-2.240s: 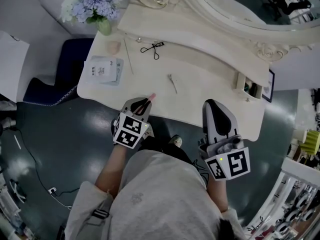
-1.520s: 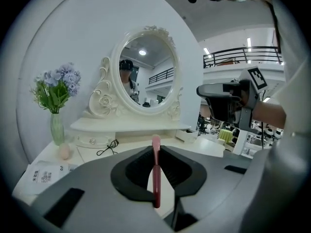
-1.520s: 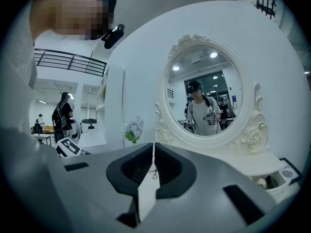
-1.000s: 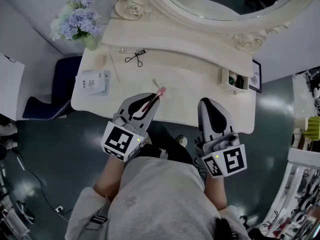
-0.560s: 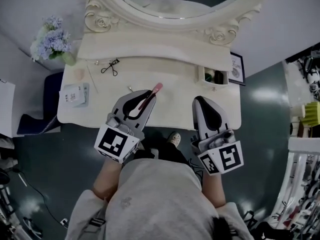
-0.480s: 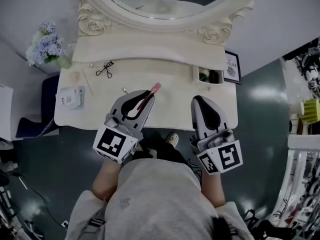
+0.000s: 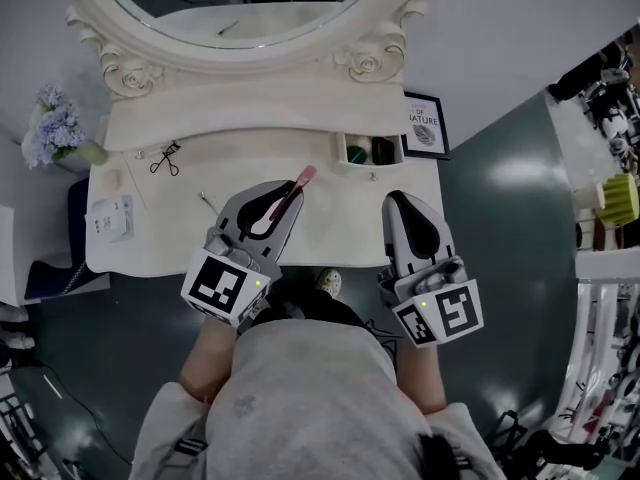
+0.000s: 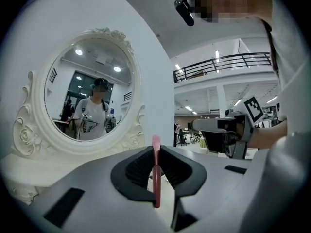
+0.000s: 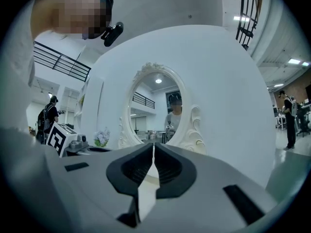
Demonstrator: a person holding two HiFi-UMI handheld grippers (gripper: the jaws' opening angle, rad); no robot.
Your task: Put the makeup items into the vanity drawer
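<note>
My left gripper (image 7: 287,190) hovers over the front of the white vanity top (image 7: 330,228), shut on a slim pink makeup stick (image 7: 298,184) whose tip pokes out past the jaws. In the left gripper view the pink stick (image 8: 156,171) stands upright between the pads. My right gripper (image 7: 404,201) is shut with nothing in it, level with the left one, near the vanity's right front edge. A small open drawer (image 7: 366,151) sits at the back of the top, just beyond the two grippers, with dark items inside. An eyelash curler (image 7: 165,158) and a thin metal tool (image 7: 207,202) lie to the left.
An oval mirror (image 7: 240,8) in an ornate white frame rises behind the top. A white packet (image 7: 110,218) and a vase of pale flowers (image 7: 55,133) stand at the far left. A framed print (image 7: 427,126) leans at the back right. Dark floor surrounds the vanity.
Both grippers have travelled right along the vanity, so the small drawer now lies just ahead of them. The left gripper keeps hold of the pink stick. The right stays shut.
</note>
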